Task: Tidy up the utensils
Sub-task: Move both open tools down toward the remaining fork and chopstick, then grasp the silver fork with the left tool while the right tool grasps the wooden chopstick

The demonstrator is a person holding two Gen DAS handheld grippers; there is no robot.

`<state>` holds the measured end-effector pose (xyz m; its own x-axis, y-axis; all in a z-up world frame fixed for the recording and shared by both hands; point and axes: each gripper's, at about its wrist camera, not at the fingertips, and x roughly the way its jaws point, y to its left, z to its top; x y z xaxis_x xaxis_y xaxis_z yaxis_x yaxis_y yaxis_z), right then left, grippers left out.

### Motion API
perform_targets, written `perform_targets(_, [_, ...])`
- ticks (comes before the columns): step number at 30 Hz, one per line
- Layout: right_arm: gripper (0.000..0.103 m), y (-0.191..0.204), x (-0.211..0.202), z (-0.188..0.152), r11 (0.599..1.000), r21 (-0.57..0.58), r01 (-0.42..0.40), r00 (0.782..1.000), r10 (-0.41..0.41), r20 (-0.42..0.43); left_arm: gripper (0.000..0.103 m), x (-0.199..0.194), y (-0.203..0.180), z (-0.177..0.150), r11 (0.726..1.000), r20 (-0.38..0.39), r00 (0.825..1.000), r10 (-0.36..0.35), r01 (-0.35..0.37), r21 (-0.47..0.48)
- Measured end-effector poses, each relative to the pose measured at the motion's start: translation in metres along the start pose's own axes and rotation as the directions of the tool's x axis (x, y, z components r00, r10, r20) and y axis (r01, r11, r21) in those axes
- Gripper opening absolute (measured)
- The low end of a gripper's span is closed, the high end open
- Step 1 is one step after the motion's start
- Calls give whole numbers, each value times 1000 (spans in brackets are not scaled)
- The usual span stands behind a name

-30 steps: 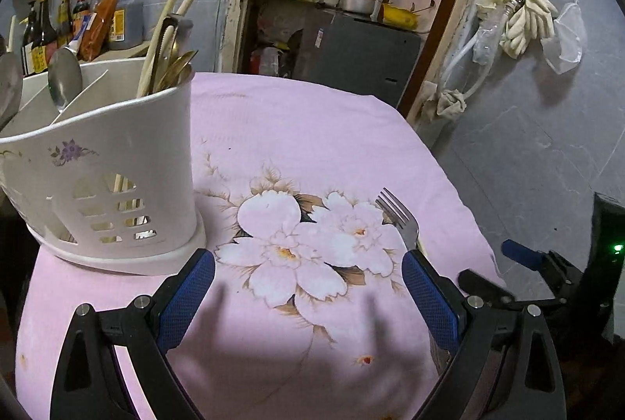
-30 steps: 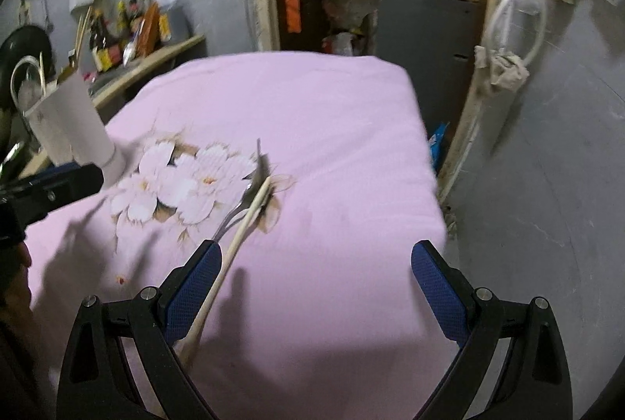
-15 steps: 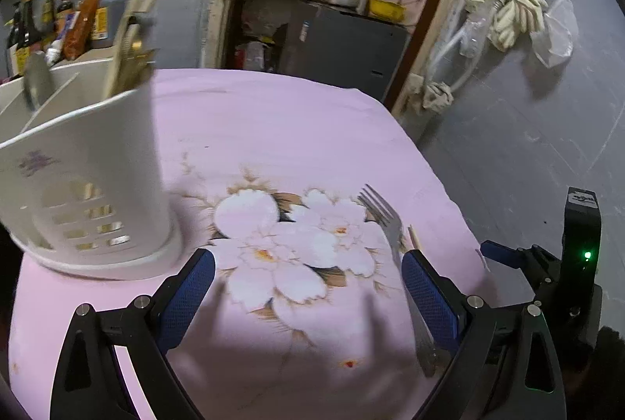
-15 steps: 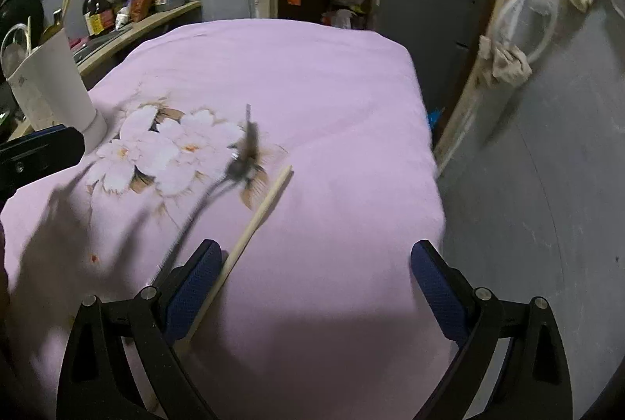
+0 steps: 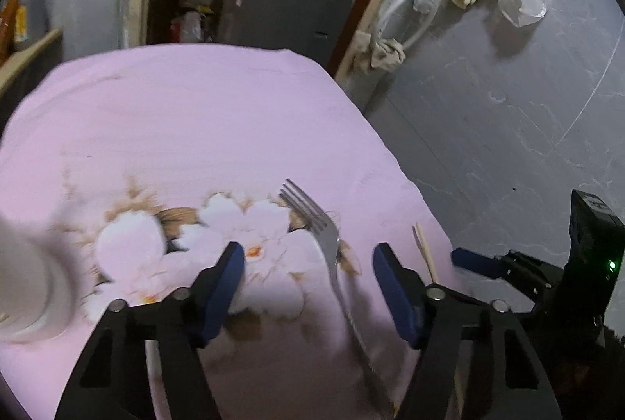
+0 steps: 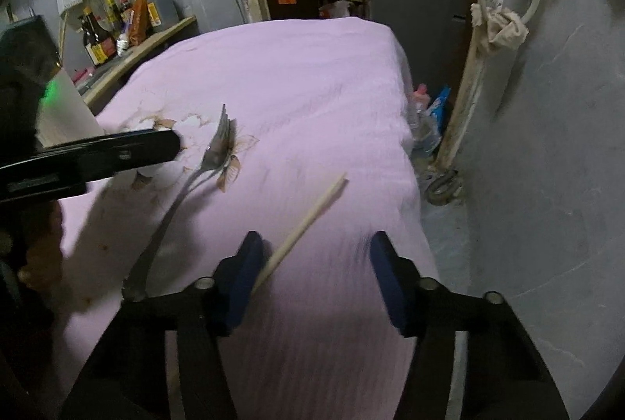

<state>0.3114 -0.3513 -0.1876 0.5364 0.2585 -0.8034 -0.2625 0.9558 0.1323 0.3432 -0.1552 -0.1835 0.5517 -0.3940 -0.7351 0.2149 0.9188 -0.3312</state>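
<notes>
A metal fork (image 5: 328, 244) lies on the pink flowered cloth (image 5: 195, 115), tines pointing away. My left gripper (image 5: 308, 283) hangs over it with the fork between its closing jaws; neither blue pad touches it. A pale wooden chopstick (image 6: 308, 220) lies to the right of the fork (image 6: 203, 170). My right gripper (image 6: 314, 279) straddles its near end, jaws closing. The chopstick runs close by the left pad (image 6: 242, 279), and the right pad stands well clear. The white utensil holder (image 5: 27, 283) is blurred at the left edge.
The cloth's right edge drops off to a grey floor (image 6: 527, 185). Sauce bottles (image 6: 117, 17) stand on a shelf at the far left. Beyond the table's far end is a dark cabinet (image 5: 281, 9) in a doorway. The left gripper's body (image 6: 97, 158) reaches in beside the fork.
The left gripper swung right, so the holder slid to the view's left edge and the fork came between its jaws. The right gripper shifted over the chopstick. Both pairs of jaws narrowed.
</notes>
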Motion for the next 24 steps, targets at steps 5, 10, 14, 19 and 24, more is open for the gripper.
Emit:
perform_targets(5, [34, -5, 8, 6, 1000, 23, -2, 1000, 2, 15, 54, 18, -1, 9, 999, -28, 999, -29, 29, -21])
perform_targets(10, [25, -7, 20, 10, 998, 68, -4, 999, 2, 34, 50, 29, -5, 7, 999, -43, 998, -33, 33, -16])
perform_targets(14, [16, -4, 23, 12, 996, 78, -42, 999, 40, 32, 39, 38, -11, 9, 1000, -79, 997, -16, 16, 11])
perform_targets(19, [16, -13, 30, 19, 986, 144, -85, 996, 86, -6, 33, 47, -15, 20, 999, -132, 991, 31, -27, 37])
perform_targets(24, [16, -13, 38, 26, 980, 176, -91, 994, 101, -48, 23, 48, -7, 28, 999, -172, 985, 34, -35, -4])
